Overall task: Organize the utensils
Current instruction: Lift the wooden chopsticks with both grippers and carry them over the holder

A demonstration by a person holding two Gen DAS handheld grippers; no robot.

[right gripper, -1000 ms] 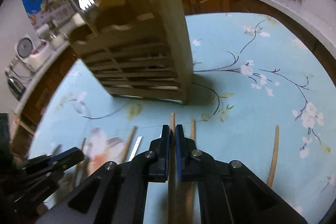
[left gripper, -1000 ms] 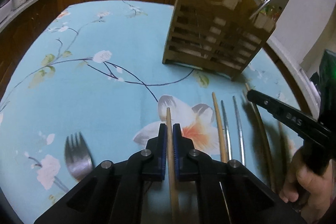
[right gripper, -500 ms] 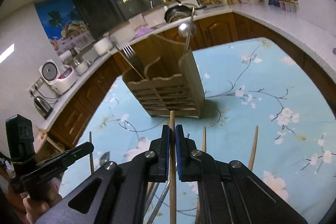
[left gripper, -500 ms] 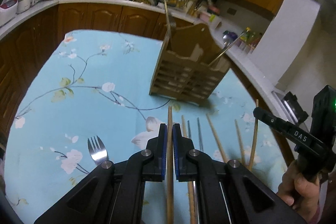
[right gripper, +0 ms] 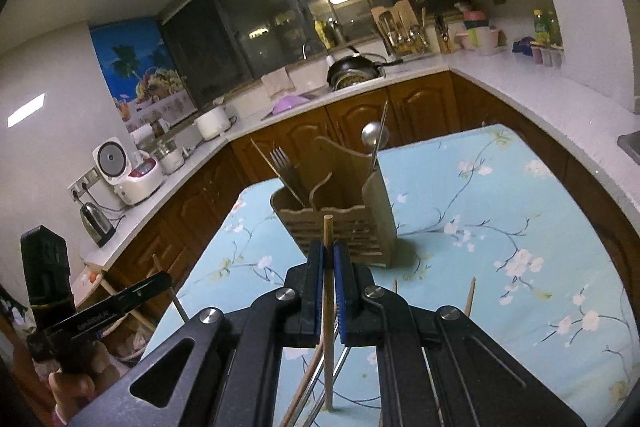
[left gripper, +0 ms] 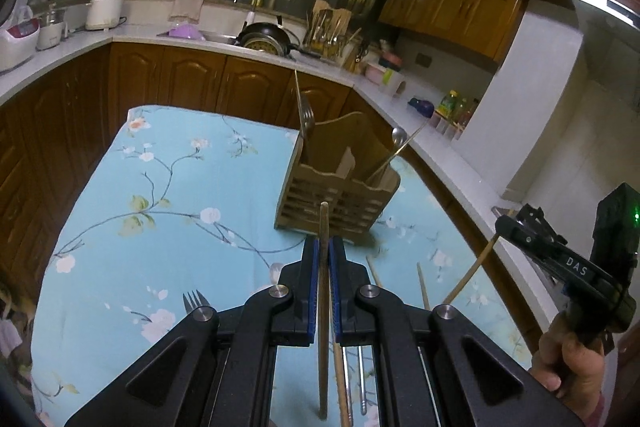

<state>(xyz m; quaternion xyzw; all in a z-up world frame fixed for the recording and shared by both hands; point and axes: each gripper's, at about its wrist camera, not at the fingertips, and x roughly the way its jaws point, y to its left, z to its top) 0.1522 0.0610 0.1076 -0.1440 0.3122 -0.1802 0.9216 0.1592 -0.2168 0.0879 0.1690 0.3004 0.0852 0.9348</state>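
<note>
both grippers (left gripper: 324, 247) (right gripper: 328, 251) have risen, each clamping a chopstick (left gripper: 323, 267).

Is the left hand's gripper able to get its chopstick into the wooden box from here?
Probably yes. The left gripper is shut on a wooden chopstick that points toward the wooden utensil holder, and nothing lies between them. The holder's top is open, though a fork and spoon already stand inside.
</note>
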